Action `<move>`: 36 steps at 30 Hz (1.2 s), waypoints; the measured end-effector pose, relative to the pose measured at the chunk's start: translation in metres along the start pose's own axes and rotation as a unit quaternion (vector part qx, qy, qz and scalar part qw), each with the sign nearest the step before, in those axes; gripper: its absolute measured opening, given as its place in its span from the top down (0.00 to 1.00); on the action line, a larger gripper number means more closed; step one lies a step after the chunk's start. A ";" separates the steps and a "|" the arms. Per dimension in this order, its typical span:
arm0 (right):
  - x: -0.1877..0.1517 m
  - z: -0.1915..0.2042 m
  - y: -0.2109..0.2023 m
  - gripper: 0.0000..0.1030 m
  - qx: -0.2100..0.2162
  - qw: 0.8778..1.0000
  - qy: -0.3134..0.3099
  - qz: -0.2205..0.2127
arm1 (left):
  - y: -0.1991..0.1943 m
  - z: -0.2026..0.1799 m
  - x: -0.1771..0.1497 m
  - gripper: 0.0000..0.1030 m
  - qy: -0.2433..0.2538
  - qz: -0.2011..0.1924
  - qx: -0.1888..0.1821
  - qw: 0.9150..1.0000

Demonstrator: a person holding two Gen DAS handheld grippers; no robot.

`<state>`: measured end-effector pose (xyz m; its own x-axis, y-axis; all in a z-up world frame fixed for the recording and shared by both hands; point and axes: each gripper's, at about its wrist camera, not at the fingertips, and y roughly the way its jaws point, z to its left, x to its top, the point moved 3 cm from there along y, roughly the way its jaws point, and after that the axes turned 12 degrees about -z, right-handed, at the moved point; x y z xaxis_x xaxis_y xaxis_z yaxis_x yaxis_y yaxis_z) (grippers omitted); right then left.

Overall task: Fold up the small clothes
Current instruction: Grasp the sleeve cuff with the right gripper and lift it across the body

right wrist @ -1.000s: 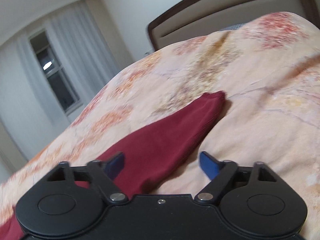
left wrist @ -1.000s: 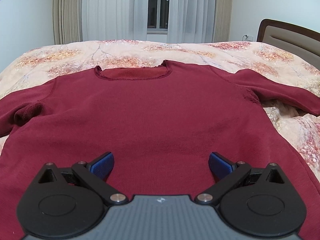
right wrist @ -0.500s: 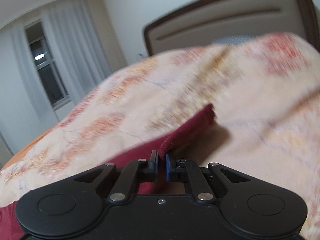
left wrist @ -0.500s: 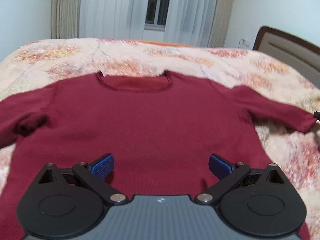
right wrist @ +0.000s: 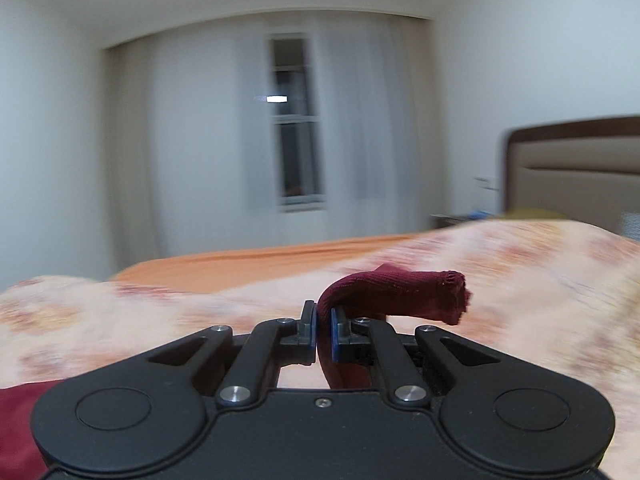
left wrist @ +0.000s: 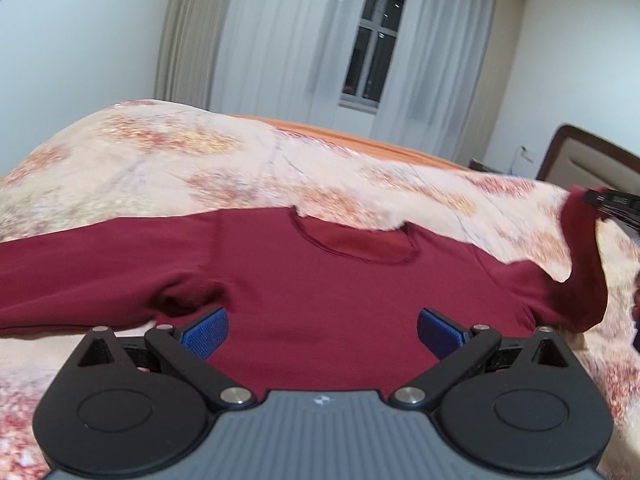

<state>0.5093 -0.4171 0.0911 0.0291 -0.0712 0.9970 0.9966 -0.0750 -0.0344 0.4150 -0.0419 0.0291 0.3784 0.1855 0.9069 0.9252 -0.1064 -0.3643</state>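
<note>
A dark red long-sleeved top (left wrist: 320, 280) lies front up on a floral bedspread (left wrist: 200, 168), neckline towards the window. My left gripper (left wrist: 322, 330) hangs open over its lower body, nothing between the blue pads. My right gripper (right wrist: 323, 320) is shut on the top's right sleeve (right wrist: 400, 292), whose cuff flops over to the right of the fingers. In the left wrist view that sleeve (left wrist: 584, 248) stands lifted off the bed at the far right, with the right gripper's fingers (left wrist: 612, 202) at its tip. The other sleeve (left wrist: 80, 280) lies flat to the left.
A wooden and padded headboard (right wrist: 576, 168) stands at the right. Curtains and a window (left wrist: 368, 40) fill the far wall. An orange sheet (right wrist: 260, 264) shows beyond the bedspread. The bedspread is rumpled to the right of the top.
My right gripper shut on the sleeve's end and lifted it off the bed, swinging to face the window. My left gripper rose and rolled, staying open above the top.
</note>
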 end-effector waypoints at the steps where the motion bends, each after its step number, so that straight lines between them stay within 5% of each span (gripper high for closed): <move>1: 0.001 0.019 0.003 0.94 0.020 1.000 -0.004 -0.001 | -0.002 0.006 0.002 0.00 -0.004 -0.002 0.004 1.000; 10: -0.019 0.191 0.003 0.94 0.171 0.984 -0.034 0.021 | -0.017 0.067 0.019 0.00 -0.027 -0.034 0.056 0.997; 18: -0.080 0.308 -0.027 0.94 0.267 0.952 -0.129 0.071 | -0.022 0.111 0.017 0.00 -0.054 -0.039 0.100 0.993; 27: -0.140 0.335 -0.035 0.88 0.314 0.920 -0.193 0.131 | -0.018 0.125 0.013 0.00 -0.064 -0.041 0.122 0.990; 33: -0.143 0.334 -0.054 0.66 0.371 0.889 -0.231 0.137 | -0.012 0.117 0.014 0.00 -0.077 -0.053 0.124 0.988; 36: -0.135 0.317 -0.060 0.47 0.384 0.886 -0.224 0.136 | -0.005 0.111 0.015 0.00 -0.071 -0.057 0.124 0.988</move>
<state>0.4702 -0.0876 -0.0192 0.1323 0.4319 0.8922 0.7022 0.5944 -0.3919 0.4190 0.0699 0.0209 0.2546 0.3198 0.9126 0.9344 0.1619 -0.3174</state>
